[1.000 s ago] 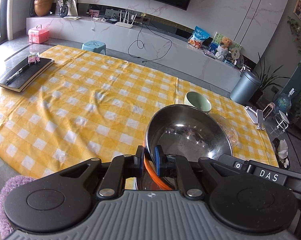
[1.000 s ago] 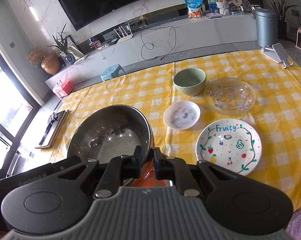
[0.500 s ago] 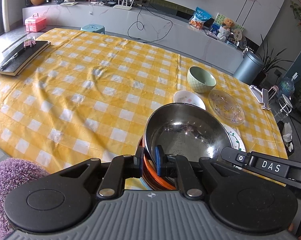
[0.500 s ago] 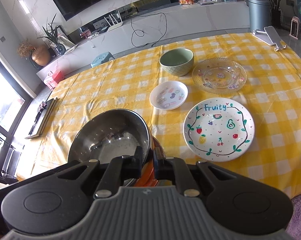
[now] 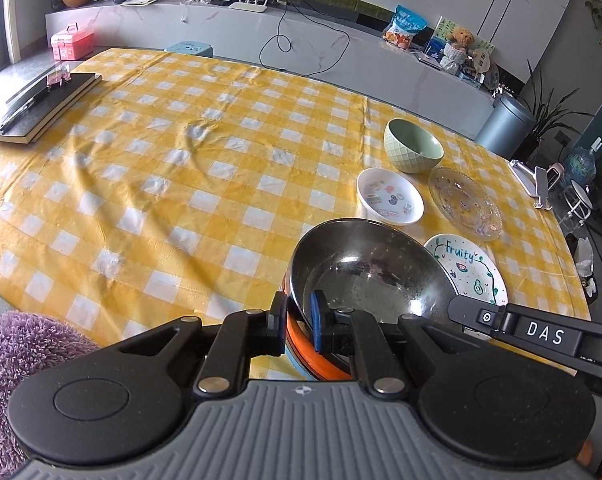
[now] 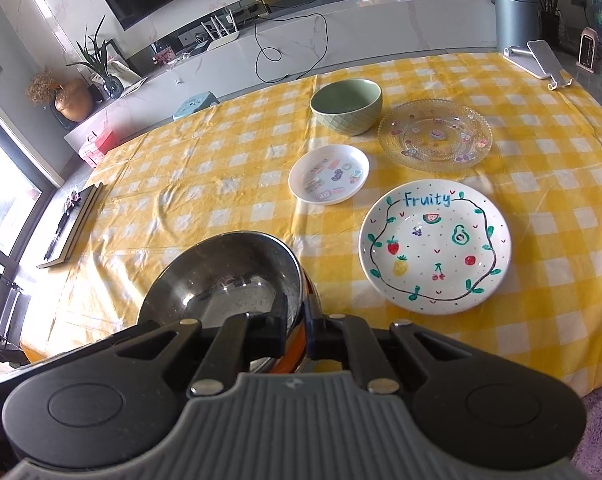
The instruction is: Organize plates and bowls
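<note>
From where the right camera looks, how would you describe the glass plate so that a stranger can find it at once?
Start at the yellow checked tablecloth and go to the group of dishes on its right part. The glass plate lies at the far side there, just right of the green bowl and behind the "Fruity" plate. It alone is see-through, with a scalloped rim.

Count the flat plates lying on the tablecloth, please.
3. The sticker plate lies nearest the green bowl, the glass plate to its right, and the Fruity plate nearest the camera. More dishes may hide under the steel bowl.
</note>
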Demonstrator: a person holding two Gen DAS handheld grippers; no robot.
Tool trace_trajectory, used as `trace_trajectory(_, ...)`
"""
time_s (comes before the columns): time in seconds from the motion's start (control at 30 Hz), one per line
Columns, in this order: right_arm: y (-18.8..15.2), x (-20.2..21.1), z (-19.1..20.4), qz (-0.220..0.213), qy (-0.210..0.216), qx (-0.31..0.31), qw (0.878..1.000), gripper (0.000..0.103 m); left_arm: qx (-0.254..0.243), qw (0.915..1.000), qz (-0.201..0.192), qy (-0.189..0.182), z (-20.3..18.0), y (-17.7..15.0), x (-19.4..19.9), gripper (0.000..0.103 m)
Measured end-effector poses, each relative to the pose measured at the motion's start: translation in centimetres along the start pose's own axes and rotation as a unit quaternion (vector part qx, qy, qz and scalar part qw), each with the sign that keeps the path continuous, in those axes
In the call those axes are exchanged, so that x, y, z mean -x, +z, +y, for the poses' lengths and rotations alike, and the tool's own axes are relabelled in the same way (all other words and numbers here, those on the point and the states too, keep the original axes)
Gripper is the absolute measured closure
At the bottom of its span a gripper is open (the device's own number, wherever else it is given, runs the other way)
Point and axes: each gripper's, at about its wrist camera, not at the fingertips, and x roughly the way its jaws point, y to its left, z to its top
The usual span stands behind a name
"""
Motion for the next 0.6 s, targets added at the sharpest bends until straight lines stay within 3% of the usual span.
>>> trace_trajectory(0.43,-0.06,0.12,0.23,-0.006,-0.004,0.007,1.000,0.096,-0.012,0.9999,0.004,0.003,-0.03,-0.28,-0.47,0.090)
trace_trajectory(0.6,-0.01,0.08,0.07,-0.003,0.003,0.000,1.000,0.092,-0.006,1.0000,-0.002,-0.004,0.05,0.10,0.11,0.084)
